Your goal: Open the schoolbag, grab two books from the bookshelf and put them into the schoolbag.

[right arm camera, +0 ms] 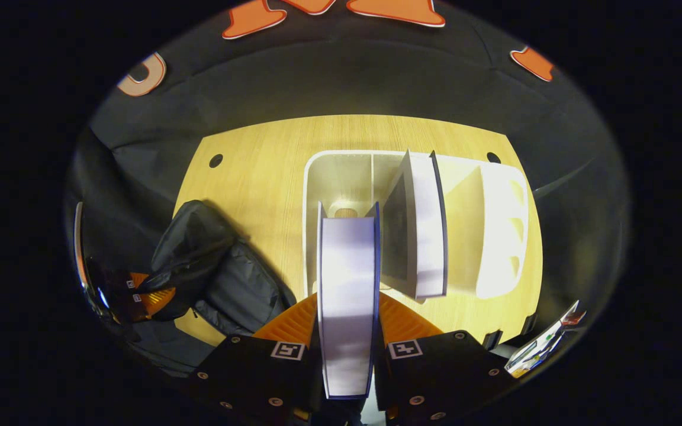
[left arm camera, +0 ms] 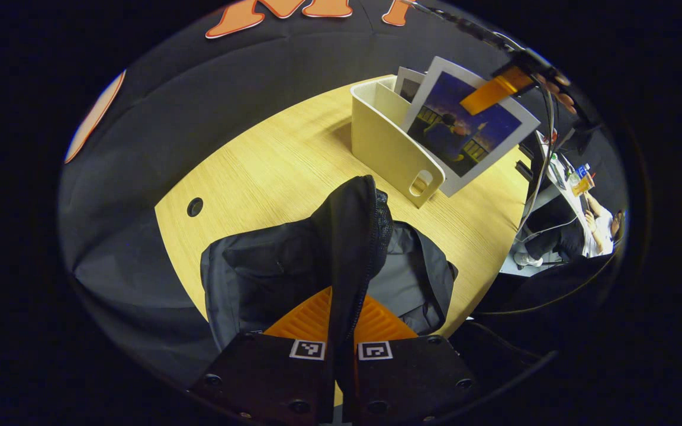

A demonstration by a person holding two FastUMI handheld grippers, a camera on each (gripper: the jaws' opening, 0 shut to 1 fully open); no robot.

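The black schoolbag [left arm camera: 270, 272] lies on the wooden table [left arm camera: 270, 165]. My left gripper [left arm camera: 341, 307] is shut on a raised fold of the bag's edge [left arm camera: 353, 236], holding it up. To the right stands the cream bookshelf [left arm camera: 382, 142], and a blue-covered book [left arm camera: 465, 133] tilts out of it, held at its top by the right gripper [left arm camera: 492, 94]. In the right gripper view, my right gripper [right arm camera: 347, 307] is shut on that book [right arm camera: 347, 284], seen from its page edge above the bookshelf [right arm camera: 495, 225]. A second book [right arm camera: 424, 231] stands in the shelf. The schoolbag [right arm camera: 222, 278] and left gripper [right arm camera: 140, 296] lie to the left.
The table has round cable holes [left arm camera: 195, 206] [right arm camera: 215, 160]. A person sits at a desk [left arm camera: 598, 228] beyond the table's right edge, and cables [left arm camera: 545, 154] hang there. Black cloth surrounds the table on the far sides.
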